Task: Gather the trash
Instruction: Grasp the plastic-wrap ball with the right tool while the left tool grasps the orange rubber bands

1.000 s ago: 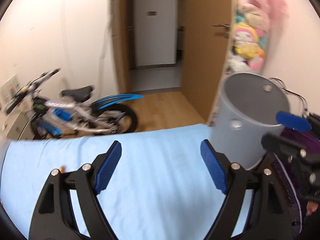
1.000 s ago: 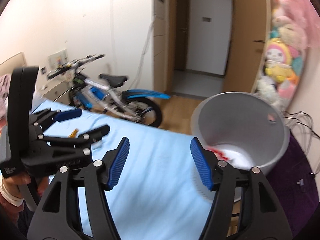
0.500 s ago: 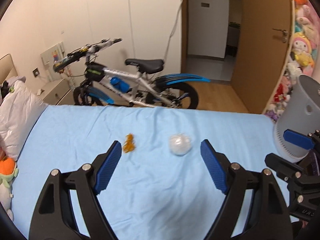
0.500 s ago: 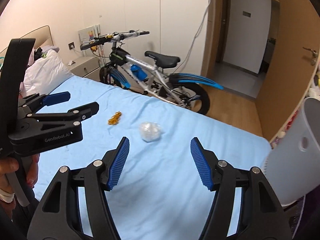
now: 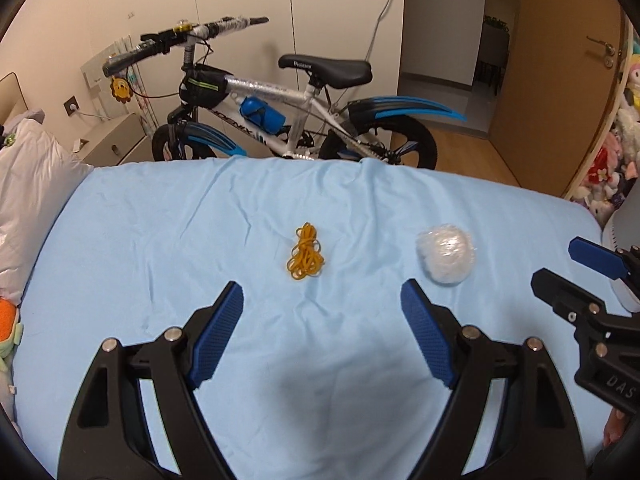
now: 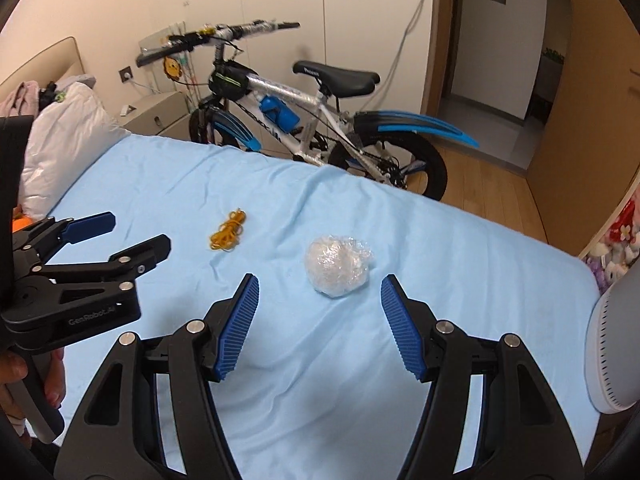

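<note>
A tangle of yellow rubber bands (image 5: 305, 253) and a crumpled ball of clear plastic wrap (image 5: 446, 255) lie on the light blue bed sheet (image 5: 160, 240). My left gripper (image 5: 322, 340) is open and empty, hovering just short of the rubber bands. My right gripper (image 6: 320, 326) is open and empty, just short of the plastic ball (image 6: 338, 266); the rubber bands (image 6: 228, 231) lie to its left. The grey trash bin (image 6: 616, 344) stands at the bed's right edge. Each gripper shows in the other's view: the right gripper (image 5: 576, 272), the left gripper (image 6: 120, 232).
A white and blue bicycle (image 5: 280, 108) stands beyond the bed's far edge. A white pillow (image 5: 28, 184) and an orange plush toy (image 5: 8, 324) lie at the left. Plush toys (image 5: 616, 160) hang by the open door (image 5: 556, 80) at the right.
Both views have swung left from the grey bin toward the bed. The rubber bands and plastic ball have come into view and now lie close before the grippers.
</note>
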{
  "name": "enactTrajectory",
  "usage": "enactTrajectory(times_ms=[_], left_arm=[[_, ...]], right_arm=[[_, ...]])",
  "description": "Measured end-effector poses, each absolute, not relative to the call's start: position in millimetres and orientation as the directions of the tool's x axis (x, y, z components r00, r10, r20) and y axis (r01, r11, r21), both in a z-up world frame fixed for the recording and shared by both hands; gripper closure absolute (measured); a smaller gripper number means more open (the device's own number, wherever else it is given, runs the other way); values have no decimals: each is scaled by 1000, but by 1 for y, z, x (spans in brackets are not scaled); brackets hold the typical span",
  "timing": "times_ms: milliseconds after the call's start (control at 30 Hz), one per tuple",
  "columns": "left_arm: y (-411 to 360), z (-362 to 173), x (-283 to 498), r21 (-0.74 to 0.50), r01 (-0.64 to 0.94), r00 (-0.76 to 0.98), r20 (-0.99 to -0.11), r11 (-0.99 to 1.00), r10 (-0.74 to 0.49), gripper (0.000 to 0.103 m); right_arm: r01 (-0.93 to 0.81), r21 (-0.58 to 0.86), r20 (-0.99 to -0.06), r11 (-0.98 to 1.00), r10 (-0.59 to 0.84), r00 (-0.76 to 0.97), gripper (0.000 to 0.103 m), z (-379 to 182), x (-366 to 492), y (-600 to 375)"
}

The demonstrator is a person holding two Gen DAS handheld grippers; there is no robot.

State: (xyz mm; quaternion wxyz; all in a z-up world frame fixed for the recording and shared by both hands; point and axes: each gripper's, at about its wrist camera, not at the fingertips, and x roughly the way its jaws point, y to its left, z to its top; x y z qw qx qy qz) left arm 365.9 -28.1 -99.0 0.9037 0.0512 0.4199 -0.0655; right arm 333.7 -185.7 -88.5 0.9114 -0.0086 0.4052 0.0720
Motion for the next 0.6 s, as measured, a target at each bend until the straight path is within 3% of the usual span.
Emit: enactTrajectory(times_ms=[233, 600], left_arm=[[-24, -140, 402, 35, 176, 607, -791, 984, -80, 22], [-38, -191, 448, 48, 212, 578, -812, 976, -86, 22]], right_arm=[[-88, 42, -765, 995, 88, 638, 34, -135, 369, -190], [-80, 13, -790, 997, 59, 610, 34, -186, 411, -189]])
